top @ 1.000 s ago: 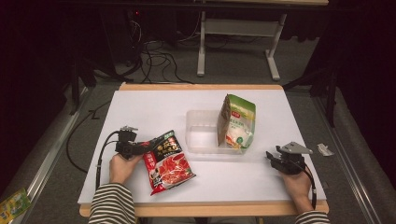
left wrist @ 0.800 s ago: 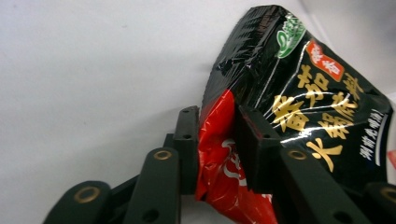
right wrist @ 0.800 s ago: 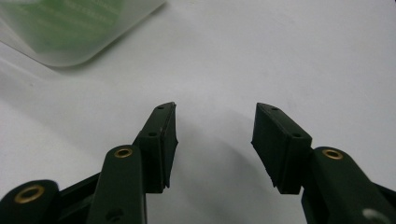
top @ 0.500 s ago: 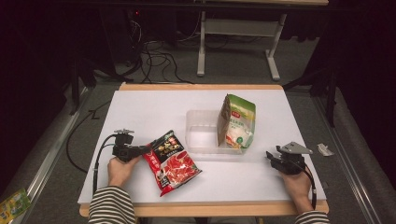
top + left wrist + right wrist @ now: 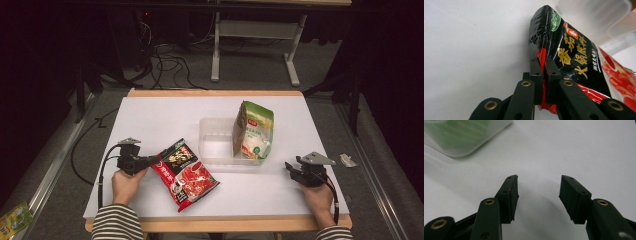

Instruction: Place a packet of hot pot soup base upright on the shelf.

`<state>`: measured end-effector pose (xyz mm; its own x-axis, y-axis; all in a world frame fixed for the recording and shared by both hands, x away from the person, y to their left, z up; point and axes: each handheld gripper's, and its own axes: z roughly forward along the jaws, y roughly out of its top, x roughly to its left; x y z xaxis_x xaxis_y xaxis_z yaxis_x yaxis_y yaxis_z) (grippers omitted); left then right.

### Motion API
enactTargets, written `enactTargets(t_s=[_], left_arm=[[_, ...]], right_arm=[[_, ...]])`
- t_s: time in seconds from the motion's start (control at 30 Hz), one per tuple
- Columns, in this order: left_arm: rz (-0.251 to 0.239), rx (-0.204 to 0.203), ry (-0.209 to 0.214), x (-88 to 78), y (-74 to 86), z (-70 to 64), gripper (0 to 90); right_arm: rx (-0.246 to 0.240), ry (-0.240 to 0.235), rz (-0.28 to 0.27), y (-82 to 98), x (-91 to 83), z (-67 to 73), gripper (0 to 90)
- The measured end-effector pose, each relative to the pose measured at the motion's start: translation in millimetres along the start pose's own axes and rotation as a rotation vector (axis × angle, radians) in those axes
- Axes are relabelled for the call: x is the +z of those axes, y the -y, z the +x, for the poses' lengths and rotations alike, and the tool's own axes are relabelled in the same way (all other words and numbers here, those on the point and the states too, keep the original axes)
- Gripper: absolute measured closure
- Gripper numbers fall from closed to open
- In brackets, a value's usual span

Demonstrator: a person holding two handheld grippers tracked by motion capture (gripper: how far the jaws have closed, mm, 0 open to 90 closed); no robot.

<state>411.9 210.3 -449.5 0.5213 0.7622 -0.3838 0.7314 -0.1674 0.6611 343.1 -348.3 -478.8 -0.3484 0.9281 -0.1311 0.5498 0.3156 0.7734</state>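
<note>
Black jaws on my left gripper (image 5: 543, 75) have just been closing and now pinch the edge of the red and black packet (image 5: 571, 57) flat between their pads. From above, my left hand (image 5: 125, 184) lies low on the near left of the white table (image 5: 165, 112), striped sleeve at the table's edge, with the left gripper pointing level and across toward the packet's left corner. That packet (image 5: 184, 172) lies flat on the tabletop, tilted, its far end just beside the near wall of the clear plastic tub (image 5: 212, 145). On its black upper part I can see yellow Chinese characters running down the face, a small red badge and a green oval logo near the top seam; I cannot make out their wording, and the lower part is red with a food photo. My right hand (image 5: 315, 192) rests on the near right of the table, well apart from the packet, and my right gripper (image 5: 539, 195) stands with its jaws wide apart over bare white tabletop, nothing between them. Inside the tub a green and white pouch (image 5: 254, 131) stands upright against its right end; its print is too small to read.
</note>
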Motion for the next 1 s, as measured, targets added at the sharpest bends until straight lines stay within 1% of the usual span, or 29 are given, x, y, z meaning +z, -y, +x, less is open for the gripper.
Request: enactTargets(t_s=[0.07,0.1,0.13,0.3,0.4,0.43,0.47,0.53,0.83,0.9,0.93,1.0], left_arm=[[-0.007,0.02,-0.002,-6.8,-4.5,-6.7,87.6],[-0.009,0.021,-0.001,-9.0,-6.5,-9.1,87.7],[-0.014,0.034,-0.005,-12.9,-9.7,-12.8,87.7],[-0.048,0.07,-0.019,-25.3,-19.5,-27.7,87.9],[-0.071,0.089,-0.011,-31.7,-23.6,-36.3,88.0],[-0.074,0.095,0.0,-34.0,-24.7,-38.1,88.0],[-0.081,0.092,0.013,-35.7,-25.9,-40.1,88.0],[-0.088,0.109,0.01,-39.7,-28.7,-45.6,88.0],[-0.1,0.154,0.006,-50.6,-37.7,-61.9,88.3],[-0.105,0.158,0.007,-52.9,-39.3,-64.1,88.3],[-0.112,0.152,0.015,-54.2,-40.0,-65.6,88.4],[-0.116,0.162,0.019,-56.4,-40.9,-67.3,88.4]], right_arm=[[0.0,-0.001,0.0,0.1,-0.1,-0.1,49.7],[0.001,-0.002,-0.001,0.1,-0.1,-0.1,49.6],[0.001,-0.002,-0.001,0.1,-0.1,-0.2,49.5],[0.009,-0.003,-0.002,0.1,-0.4,-0.6,49.1],[0.01,-0.004,-0.003,0.2,-0.3,-0.7,49.0],[0.01,-0.005,-0.003,0.2,-0.4,-0.8,49.0],[0.01,-0.005,-0.005,0.3,-0.4,-0.9,49.0],[0.018,-0.006,-0.004,0.3,-0.6,-1.1,48.9],[0.016,-0.008,-0.005,0.3,-0.7,-1.3,48.8],[0.016,-0.008,-0.005,0.3,-0.6,-1.3,48.8],[0.018,-0.007,-0.005,0.3,-0.7,-1.1,48.7],[0.017,-0.008,-0.005,0.3,-0.7,-1.3,48.6]])
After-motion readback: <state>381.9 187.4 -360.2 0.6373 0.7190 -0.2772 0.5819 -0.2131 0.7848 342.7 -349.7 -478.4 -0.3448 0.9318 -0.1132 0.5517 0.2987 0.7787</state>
